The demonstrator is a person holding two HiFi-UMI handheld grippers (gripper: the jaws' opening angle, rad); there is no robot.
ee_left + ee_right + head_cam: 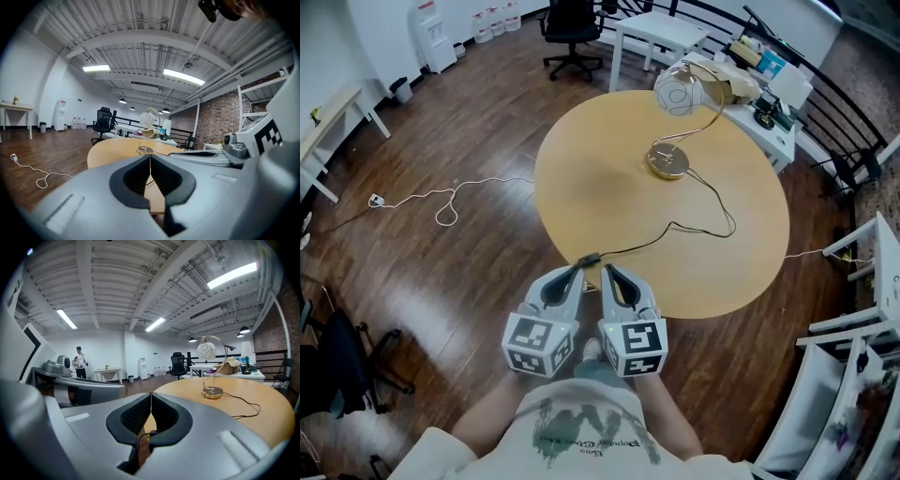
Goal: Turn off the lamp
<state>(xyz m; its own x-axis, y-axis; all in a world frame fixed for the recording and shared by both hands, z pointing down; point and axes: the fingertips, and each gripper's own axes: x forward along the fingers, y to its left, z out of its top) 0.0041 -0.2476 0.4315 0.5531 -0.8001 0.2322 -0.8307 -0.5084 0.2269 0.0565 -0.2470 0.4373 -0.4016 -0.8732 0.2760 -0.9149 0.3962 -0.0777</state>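
Note:
The lamp has a white globe shade point(678, 92) on a curved brass stem and a round brass base point(667, 161), standing on the far side of the round wooden table point(581, 169). I cannot tell whether it is lit. Its black cord point(703, 225) runs forward to an inline switch point(589, 259) at the table's near edge. My left gripper point(578, 270) and right gripper point(607, 270) sit side by side just behind that switch, both shut and empty. The left gripper point(150, 157) sees the lamp point(147, 118) far ahead. The right gripper point(151, 394) has the lamp base point(212, 393) ahead to its right.
A white desk point(773, 131) with boxes stands behind the table, and another white table point(656, 33) and an office chair point(572, 33) further back. A white cable point(441, 202) lies on the wood floor at left. White shelving point(862, 309) is at right. A person point(78, 363) stands far off.

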